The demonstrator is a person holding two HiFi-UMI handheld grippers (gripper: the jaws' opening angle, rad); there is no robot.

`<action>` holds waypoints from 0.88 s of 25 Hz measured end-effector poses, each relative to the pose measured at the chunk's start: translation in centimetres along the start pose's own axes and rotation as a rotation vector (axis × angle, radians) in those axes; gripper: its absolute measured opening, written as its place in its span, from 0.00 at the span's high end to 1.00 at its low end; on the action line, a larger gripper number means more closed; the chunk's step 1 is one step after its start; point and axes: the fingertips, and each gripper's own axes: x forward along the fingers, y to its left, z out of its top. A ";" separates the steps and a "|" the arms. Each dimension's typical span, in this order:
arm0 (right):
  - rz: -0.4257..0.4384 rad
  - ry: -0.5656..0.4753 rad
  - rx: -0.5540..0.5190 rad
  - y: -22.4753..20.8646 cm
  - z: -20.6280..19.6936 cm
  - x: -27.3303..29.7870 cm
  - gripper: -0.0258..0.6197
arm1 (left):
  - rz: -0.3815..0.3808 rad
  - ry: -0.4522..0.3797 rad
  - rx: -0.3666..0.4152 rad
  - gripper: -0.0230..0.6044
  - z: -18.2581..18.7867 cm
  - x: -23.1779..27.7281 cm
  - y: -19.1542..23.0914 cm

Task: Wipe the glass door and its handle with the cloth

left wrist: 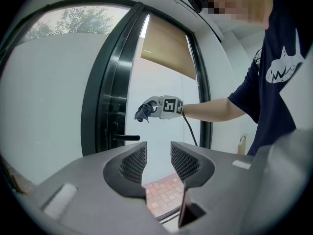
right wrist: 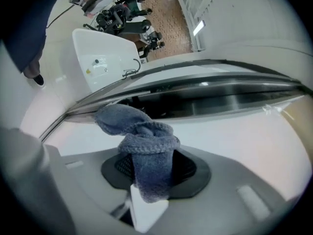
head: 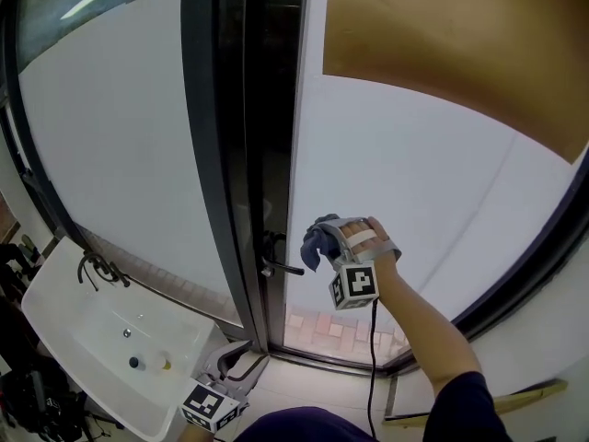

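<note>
my right gripper [head: 328, 241] gripped the crumpled grey-blue knitted cloth [head: 311, 247] close to the frosted white glass door [head: 414, 173], just above its black lever handle [head: 283, 268]. my left gripper [left wrist: 159, 161] hung low, jaws apart, empty.

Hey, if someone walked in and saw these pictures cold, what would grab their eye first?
First the right gripper, held up mid-picture with a blue-grey cloth pinched in its fingers, close beside the frosted glass door and its black handle. Then the left gripper, low and open with nothing in it, near a white sink at the lower left.
</note>
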 end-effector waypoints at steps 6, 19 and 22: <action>-0.050 0.126 0.035 1.3 -8.1 -6.7 0.73 | -0.061 0.001 0.014 0.73 0.1 1.8 -0.9; -0.114 0.327 0.172 2.0 -16.6 -14.8 0.73 | -0.110 0.005 0.022 0.73 0.4 2.9 -1.7; -0.106 0.213 0.210 1.7 -12.1 -13.0 0.73 | -0.098 0.009 0.021 0.73 0.3 2.4 -1.3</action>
